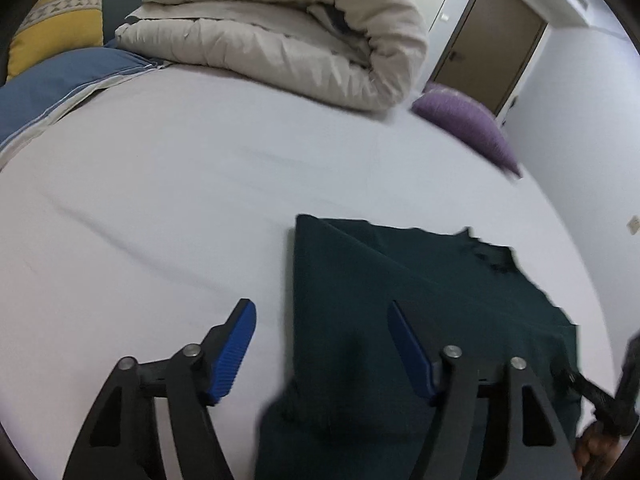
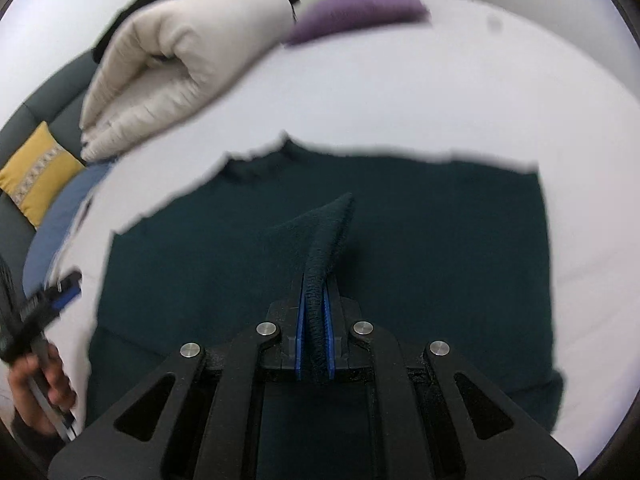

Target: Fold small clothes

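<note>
A dark teal sweater (image 1: pixel 400 300) lies partly folded on the white bed sheet (image 1: pixel 180 200). It fills the middle of the right wrist view (image 2: pixel 420 240). My left gripper (image 1: pixel 320 316) is open and empty, its blue pads (image 1: pixel 234 344) spread over the sweater's left edge. My right gripper (image 2: pixel 314 300) is shut on a thick ribbed fold of the sweater (image 2: pixel 328 232) and lifts it above the rest of the garment. The left gripper and the hand that holds it show at the left edge of the right wrist view (image 2: pixel 60 292).
A rolled beige duvet (image 1: pixel 280 32) lies at the far side of the bed. A purple cushion (image 1: pixel 468 124) sits by the right edge. A blue pillow (image 1: pixel 60 88) and a yellow cushion (image 1: pixel 60 20) lie at the far left. A brown door (image 1: pixel 492 36) stands behind.
</note>
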